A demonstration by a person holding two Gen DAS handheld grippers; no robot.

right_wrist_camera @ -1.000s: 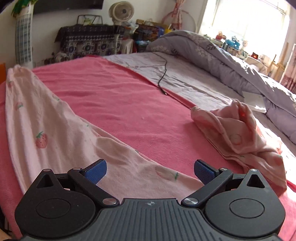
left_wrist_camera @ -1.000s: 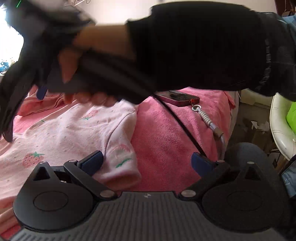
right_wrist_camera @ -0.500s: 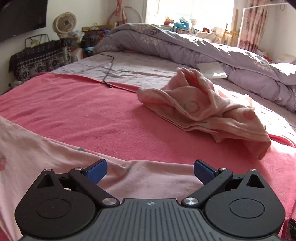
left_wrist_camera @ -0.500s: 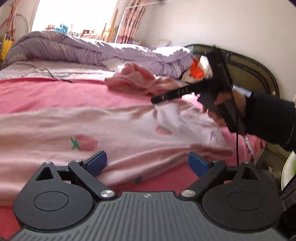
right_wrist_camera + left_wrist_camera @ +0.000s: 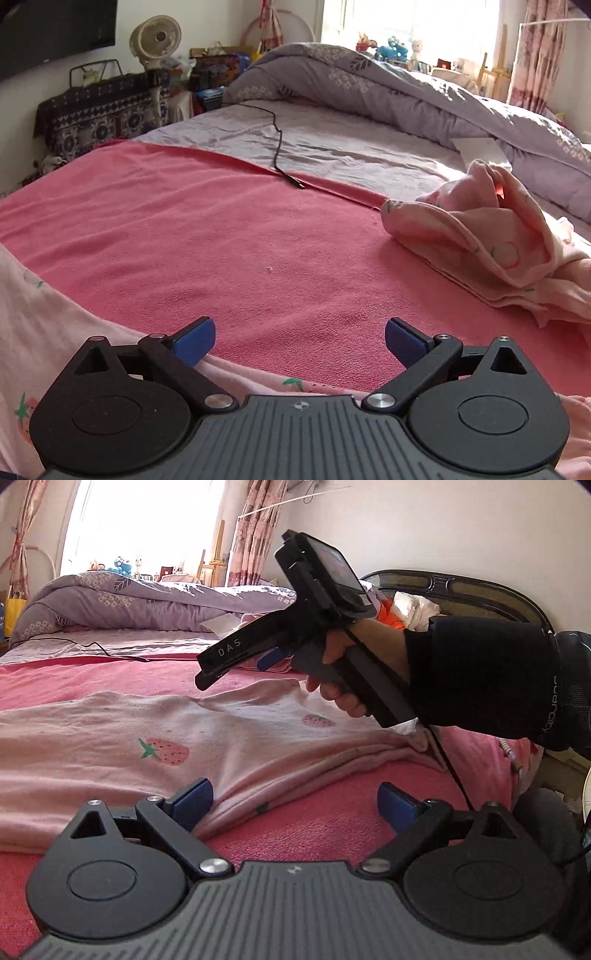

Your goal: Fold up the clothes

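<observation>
With both tools spread wide and empty, I am between grasps: the left tool (image 5: 294,800) hovers at the lower-centre hem of the strawberry-print garment (image 5: 155,738) spread on the pink blanket (image 5: 240,236), the right tool (image 5: 300,338) at its far edge. Next I judge each must pinch an edge. A second crumpled garment (image 5: 491,240) waits at right.

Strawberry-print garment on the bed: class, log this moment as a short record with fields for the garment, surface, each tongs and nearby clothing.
garment: pink strawberry-print garment, spread flat, unfolded
surface: pink blanket
left tongs: open, over the garment's edge
right tongs: open, holding nothing
nearby clothing: crumpled pink garment, lying apart
cable: black cable on the purple sheet
</observation>
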